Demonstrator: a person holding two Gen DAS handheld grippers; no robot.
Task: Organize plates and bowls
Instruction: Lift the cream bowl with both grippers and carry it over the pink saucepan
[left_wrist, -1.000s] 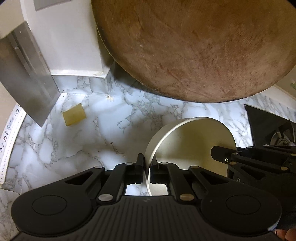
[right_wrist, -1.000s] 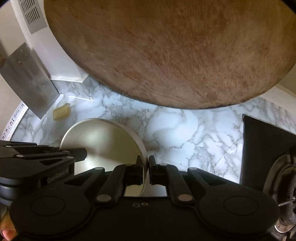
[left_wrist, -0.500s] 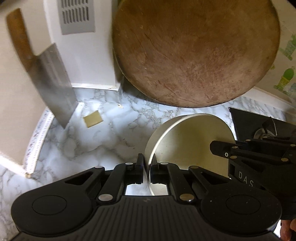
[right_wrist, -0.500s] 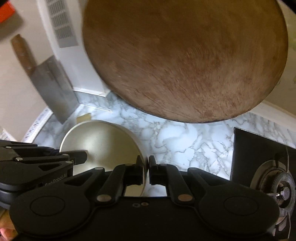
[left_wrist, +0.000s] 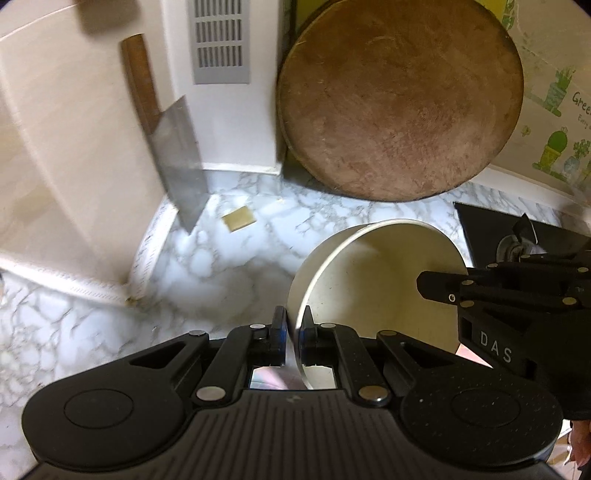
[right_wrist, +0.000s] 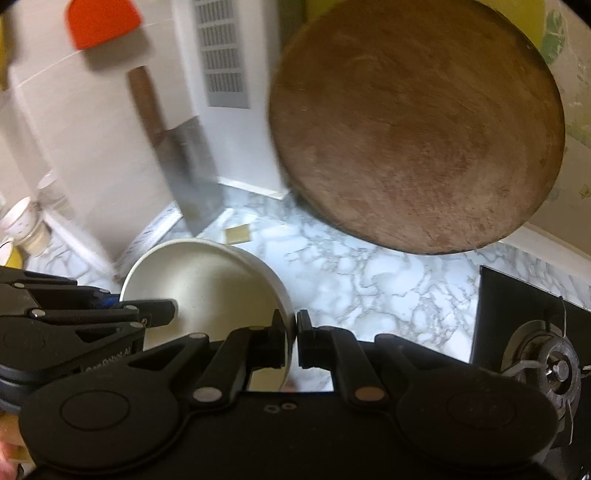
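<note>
A cream bowl is held between both grippers above the marble counter. My left gripper is shut on the bowl's left rim. My right gripper is shut on the bowl's right rim; the bowl fills the lower left of the right wrist view. Each gripper's black body shows in the other's view: the right one in the left wrist view, the left one in the right wrist view. More bowls stand far left on the counter.
A big round wooden board leans on the back wall. A cleaver hangs on the left wall. A small yellow pad lies on the counter. A black gas stove is at the right.
Both grippers have pulled back and up from the wooden board with the bowl held between them. More of the wall, the cleaver and the far bowls have come into view.
</note>
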